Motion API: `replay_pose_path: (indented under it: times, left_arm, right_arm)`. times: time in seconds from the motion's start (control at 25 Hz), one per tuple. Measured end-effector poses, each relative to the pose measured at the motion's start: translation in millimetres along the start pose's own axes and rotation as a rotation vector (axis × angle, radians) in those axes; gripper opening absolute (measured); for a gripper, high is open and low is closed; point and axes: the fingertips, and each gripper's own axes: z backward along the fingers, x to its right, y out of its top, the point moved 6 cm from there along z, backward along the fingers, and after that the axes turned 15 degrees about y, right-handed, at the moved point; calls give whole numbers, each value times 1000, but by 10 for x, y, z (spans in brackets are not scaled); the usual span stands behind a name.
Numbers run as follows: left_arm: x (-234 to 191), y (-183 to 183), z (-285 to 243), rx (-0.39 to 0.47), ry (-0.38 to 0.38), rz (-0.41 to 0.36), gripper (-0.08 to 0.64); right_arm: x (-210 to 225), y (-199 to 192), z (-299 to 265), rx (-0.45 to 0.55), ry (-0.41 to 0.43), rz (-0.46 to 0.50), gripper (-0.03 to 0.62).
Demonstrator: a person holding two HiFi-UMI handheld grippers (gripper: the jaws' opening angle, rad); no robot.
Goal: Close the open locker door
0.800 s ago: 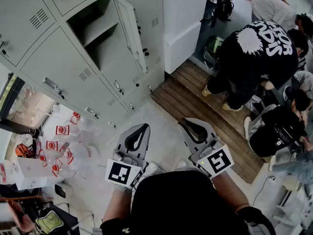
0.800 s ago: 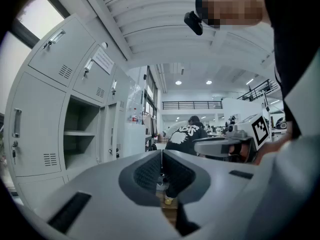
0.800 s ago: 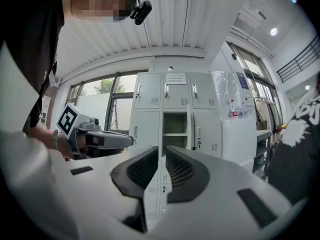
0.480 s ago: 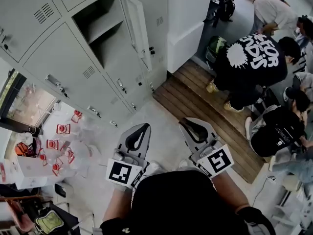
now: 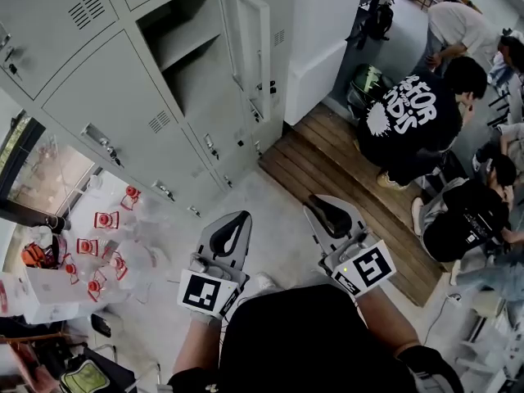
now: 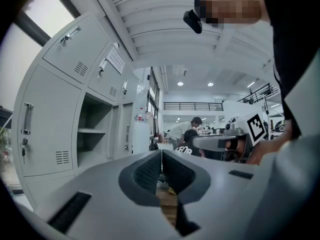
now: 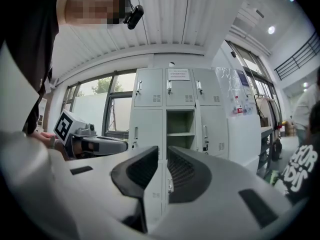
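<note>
The grey locker bank (image 5: pixel 106 113) fills the upper left of the head view. One compartment (image 5: pixel 192 56) stands open, with a shelf inside and its door (image 5: pixel 246 35) swung out to the right. My left gripper (image 5: pixel 240 215) and right gripper (image 5: pixel 316 202) are held low in front of me over the floor, well short of the lockers, both shut and empty. In the right gripper view the open compartment (image 7: pixel 180 129) lies straight beyond the right gripper (image 7: pixel 163 152). The left gripper view shows that compartment (image 6: pixel 92 134) off to the left of the left gripper (image 6: pixel 161 152).
A wooden platform (image 5: pixel 344 170) and a white cabinet (image 5: pixel 323 31) lie right of the lockers. Several people (image 5: pixel 409 113) crouch or stand at the right. Red-and-white packs (image 5: pixel 98 248) and bags litter the floor at left, below a window (image 5: pixel 41 178).
The head view has shifted, so the lockers sit further right and lower in the picture. The person in the black printed shirt has moved up. Both grippers stay shut in the same place.
</note>
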Motion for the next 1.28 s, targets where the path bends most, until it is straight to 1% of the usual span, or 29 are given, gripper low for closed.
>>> replay_pose_path:
  times: [0.12,0.28,0.4,0.56,0.64,0.72,0.96,1.12,1.2,1.28]
  left_arm:
    - [-116,-38,-55,0,-7,14,23]
    - [-211,-34,-246,10,-5,31,23]
    - [-255,-46,-477,3,1,29,23]
    - [-315,-90,-858,-41,26,11,23]
    - [-333,-59,-1058,-45,43,-2,23]
    - [-337,26,-1282,-22,66,3,23]
    - [-351,100,-1821,-24,160,2,23]
    - [-384,118,-2045,-38,234,-2,23]
    - [-406,162,-2126,-28,264,-10,23]
    - [-449,153,-2165,-45,289,-19,23]
  right_arm:
    - [39,-22,-92,-16,-14,0,66]
    - [212,-57,-173,-27,-25,-5,66]
    - [441,-78,-236,-23,-27,-10,66]
    - [899,-138,-378,-9,-14,-36,66]
    - [1137,-170,-458,-6,6,-53,66]
    - [1373,-174,-534,0,30,-56,66]
    - [2031,-93,-749,33,123,-47,66]
    - [2407,-9,-932,65,196,-43,66]
    - [2541,62,-1044,83,234,-33,66]
    - [2633,141,-1157,97,267,-17,66]
